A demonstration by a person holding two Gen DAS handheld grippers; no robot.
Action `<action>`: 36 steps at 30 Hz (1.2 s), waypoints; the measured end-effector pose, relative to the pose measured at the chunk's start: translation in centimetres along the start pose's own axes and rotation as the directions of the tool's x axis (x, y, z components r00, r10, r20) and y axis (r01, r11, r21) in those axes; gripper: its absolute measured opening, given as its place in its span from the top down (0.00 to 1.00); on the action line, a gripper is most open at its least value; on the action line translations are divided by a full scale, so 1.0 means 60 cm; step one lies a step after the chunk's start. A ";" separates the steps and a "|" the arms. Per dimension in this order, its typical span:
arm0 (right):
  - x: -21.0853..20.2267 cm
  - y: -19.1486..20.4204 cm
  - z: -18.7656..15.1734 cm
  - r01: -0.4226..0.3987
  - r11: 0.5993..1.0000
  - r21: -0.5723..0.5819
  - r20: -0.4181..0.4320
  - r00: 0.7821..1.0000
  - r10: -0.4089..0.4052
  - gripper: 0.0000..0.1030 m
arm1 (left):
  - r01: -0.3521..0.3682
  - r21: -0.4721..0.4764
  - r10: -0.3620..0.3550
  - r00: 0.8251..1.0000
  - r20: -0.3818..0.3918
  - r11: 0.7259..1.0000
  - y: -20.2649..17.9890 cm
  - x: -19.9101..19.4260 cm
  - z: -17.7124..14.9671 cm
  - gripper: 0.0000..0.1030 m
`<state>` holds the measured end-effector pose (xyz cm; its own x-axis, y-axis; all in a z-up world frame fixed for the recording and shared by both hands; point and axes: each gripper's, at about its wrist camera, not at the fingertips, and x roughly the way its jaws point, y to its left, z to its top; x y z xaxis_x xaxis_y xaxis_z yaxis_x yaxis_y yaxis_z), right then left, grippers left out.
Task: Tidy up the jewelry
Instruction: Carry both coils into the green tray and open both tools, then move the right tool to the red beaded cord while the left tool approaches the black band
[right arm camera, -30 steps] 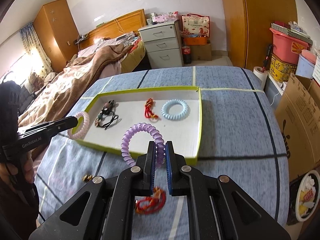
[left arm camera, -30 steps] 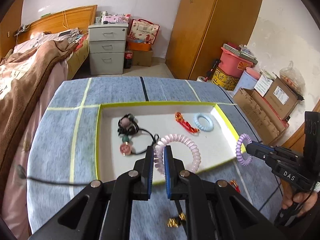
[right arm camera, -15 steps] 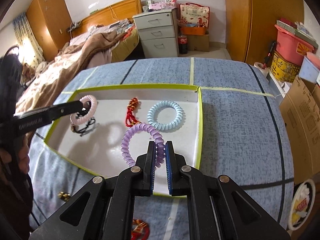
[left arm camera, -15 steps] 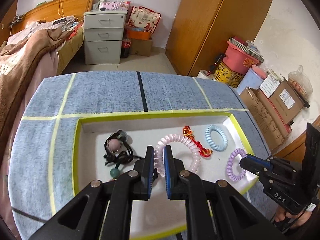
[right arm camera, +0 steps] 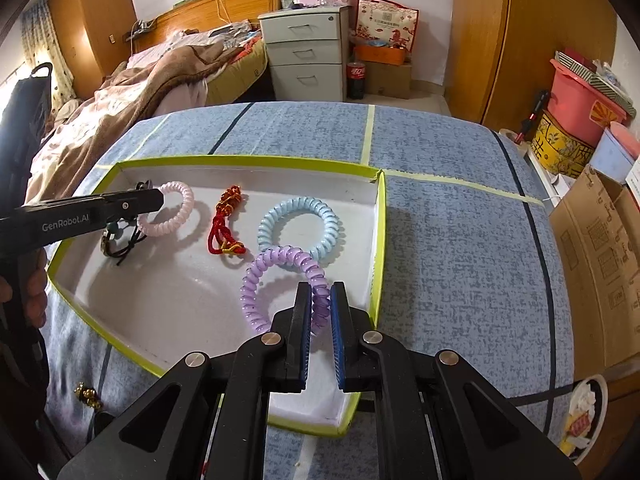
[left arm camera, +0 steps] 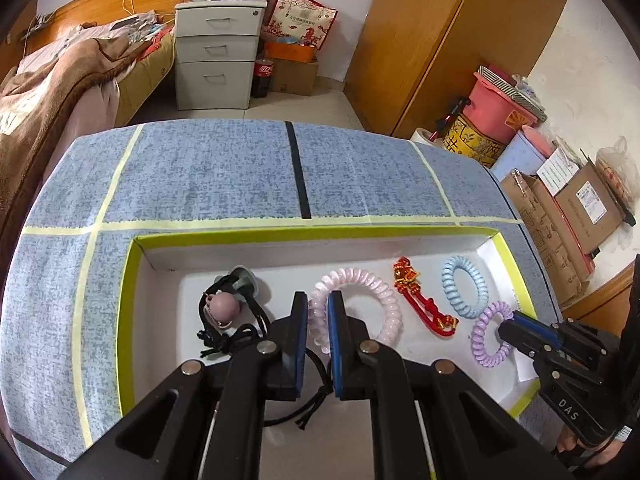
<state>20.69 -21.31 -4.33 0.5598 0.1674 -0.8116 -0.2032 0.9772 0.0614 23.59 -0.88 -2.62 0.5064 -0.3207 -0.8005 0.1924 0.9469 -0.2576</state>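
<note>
Three coil hair ties are in view: one pink (left arm camera: 356,304), one purple (right arm camera: 280,288), one blue (right arm camera: 300,226). One tray (right arm camera: 248,162) with a yellow-green rim sits on the blue surface (right arm camera: 460,240). Left tool (left arm camera: 318,314) is clamped on the pink coil at lower centre of its frame; right tool (right arm camera: 320,308) is clamped on the purple coil, low over the tray's right end. One red knotted cord (right arm camera: 224,224) and one dark beaded cord (left arm camera: 228,320) lie inside. One gold trinket (right arm camera: 86,394) lies outside, lower left.
</note>
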 end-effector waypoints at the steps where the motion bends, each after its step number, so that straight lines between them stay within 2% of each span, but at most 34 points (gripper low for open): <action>1: 0.001 0.001 0.000 0.005 1.000 -0.004 -0.001 1.000 -0.005 0.90 | -0.003 -0.001 0.003 1.000 -0.003 1.000 0.001 0.002 0.000 0.90; 6: 0.005 0.004 0.004 0.016 1.000 -0.017 -0.007 1.000 -0.016 0.90 | -0.014 0.002 0.014 1.000 -0.009 1.000 -0.001 0.008 -0.001 0.90; 19: 0.015 0.008 0.008 0.015 1.000 -0.025 -0.017 1.000 -0.015 0.90 | 0.013 -0.011 -0.014 1.000 -0.019 1.000 0.004 0.012 0.001 0.88; 22: 0.015 0.008 0.009 0.016 1.000 -0.018 -0.013 1.000 -0.017 0.89 | 0.023 -0.015 -0.023 1.000 -0.019 1.000 0.006 0.010 0.000 0.82; 24: 0.013 0.005 0.009 0.008 1.000 -0.010 -0.007 1.000 -0.008 0.85 | 0.026 -0.015 -0.026 1.000 -0.014 1.000 0.004 0.006 -0.001 0.77; 29: 0.008 0.000 0.008 0.006 1.000 0.005 0.002 1.000 -0.006 0.84 | 0.029 -0.008 -0.029 1.000 -0.006 1.000 0.000 -0.003 -0.001 0.67; 36: -0.010 0.002 0.004 -0.014 1.000 0.015 0.033 0.999 0.014 0.84 | 0.048 0.004 -0.048 0.999 0.021 0.999 -0.005 -0.034 -0.011 0.64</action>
<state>20.55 -21.29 -3.69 0.5834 0.1853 -0.7907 -0.1995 0.9765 0.0816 21.94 -0.53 -1.29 0.5143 -0.3665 -0.7754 0.2200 0.9302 -0.2938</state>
